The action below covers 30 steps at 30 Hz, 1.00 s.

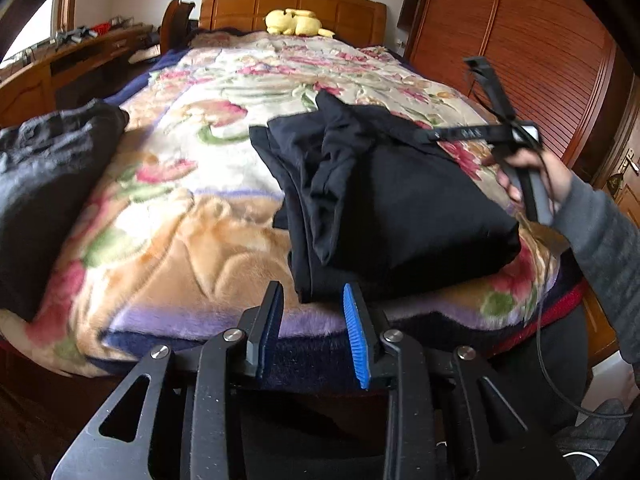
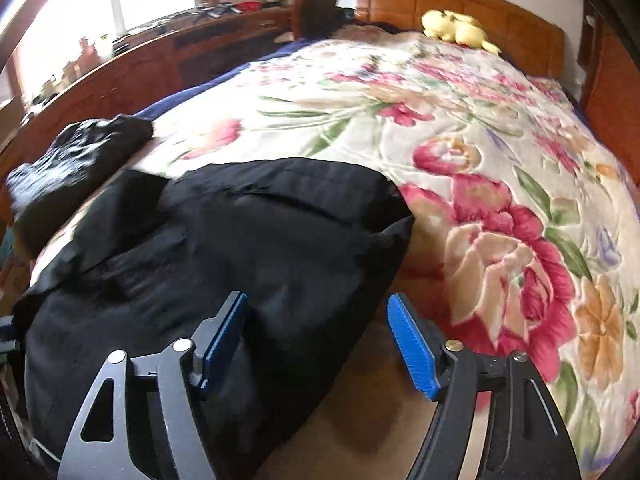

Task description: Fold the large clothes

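Observation:
A black garment [image 1: 400, 204] lies folded in a thick bundle on the floral blanket [image 1: 208, 184], near the bed's front right edge. It also shows in the right wrist view [image 2: 224, 248]. My left gripper [image 1: 314, 304] is open and empty, held just short of the bundle's near edge. My right gripper [image 2: 318, 320] is open and empty, hovering over the bundle's right edge. The right gripper also shows in the left wrist view [image 1: 436, 134], held in a hand at the right, its tips over the bundle.
A second dark garment [image 1: 52, 184] lies in a heap at the bed's left edge, also in the right wrist view [image 2: 80, 160]. A yellow plush toy [image 1: 298, 22] sits by the headboard. A wooden wardrobe [image 1: 520, 60] stands right, a cluttered desk [image 1: 80, 48] left.

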Tool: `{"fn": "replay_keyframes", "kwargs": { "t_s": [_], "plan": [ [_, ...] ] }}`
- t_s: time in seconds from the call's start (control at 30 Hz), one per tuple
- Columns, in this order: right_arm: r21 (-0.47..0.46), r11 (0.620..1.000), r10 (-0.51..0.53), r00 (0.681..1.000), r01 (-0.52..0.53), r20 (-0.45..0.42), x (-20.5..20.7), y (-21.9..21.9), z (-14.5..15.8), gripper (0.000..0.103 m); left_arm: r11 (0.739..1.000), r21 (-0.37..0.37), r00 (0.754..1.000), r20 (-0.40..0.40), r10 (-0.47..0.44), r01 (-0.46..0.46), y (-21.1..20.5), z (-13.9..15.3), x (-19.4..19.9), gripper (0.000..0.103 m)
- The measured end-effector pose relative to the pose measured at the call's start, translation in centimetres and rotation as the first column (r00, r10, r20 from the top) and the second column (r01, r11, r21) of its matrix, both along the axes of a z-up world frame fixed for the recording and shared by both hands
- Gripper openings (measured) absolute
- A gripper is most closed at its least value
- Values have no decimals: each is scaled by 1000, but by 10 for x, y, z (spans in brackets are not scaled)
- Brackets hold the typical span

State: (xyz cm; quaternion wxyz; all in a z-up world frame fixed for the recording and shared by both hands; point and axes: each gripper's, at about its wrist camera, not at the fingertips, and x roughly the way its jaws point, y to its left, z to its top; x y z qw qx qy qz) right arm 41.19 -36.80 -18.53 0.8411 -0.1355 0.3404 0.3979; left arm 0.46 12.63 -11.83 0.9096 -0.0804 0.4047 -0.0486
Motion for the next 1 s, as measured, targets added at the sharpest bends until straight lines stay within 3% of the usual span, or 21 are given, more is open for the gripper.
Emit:
{"fn": "replay_keyframes", "kwargs": {
  "t_s": [0.17,0.33,0.37,0.4,0.43,0.5,0.6,0.77,1.0],
  "plan": [
    [24,1000,-12,992,15,-129,41,22,-19,85,1000,-21,1000,9,-2,2,-2,-5,12,32],
    [72,997,12,965,7,-262,69,37,-36,85,997,-69,1000,4,16,-16,5,-15,25,32],
    [88,996,15,959,11,-283,72,38,-38,84,997,-79,1000,6,9,-8,5,-16,25,26],
    [108,994,24,954,9,-300,74,40,-39,76,996,-90,1000,13,-13,14,4,-17,25,17],
    [125,992,37,953,1,-301,74,41,-38,70,996,-87,1000,19,-22,24,3,-18,25,15],
    [142,990,50,959,-11,-277,72,40,-32,41,996,-82,999,39,-34,38,1,-15,23,6],
    [146,989,52,976,-21,-213,64,37,-13,24,995,-93,996,86,-28,36,4,-3,19,4],
    [174,981,88,995,-81,-35,24,50,34,19,999,-54,984,176,20,-11,26,27,12,3],
    [202,963,162,983,-176,85,-16,119,97,18,990,26,945,300,128,-142,106,82,-10,3]
  ]
}}
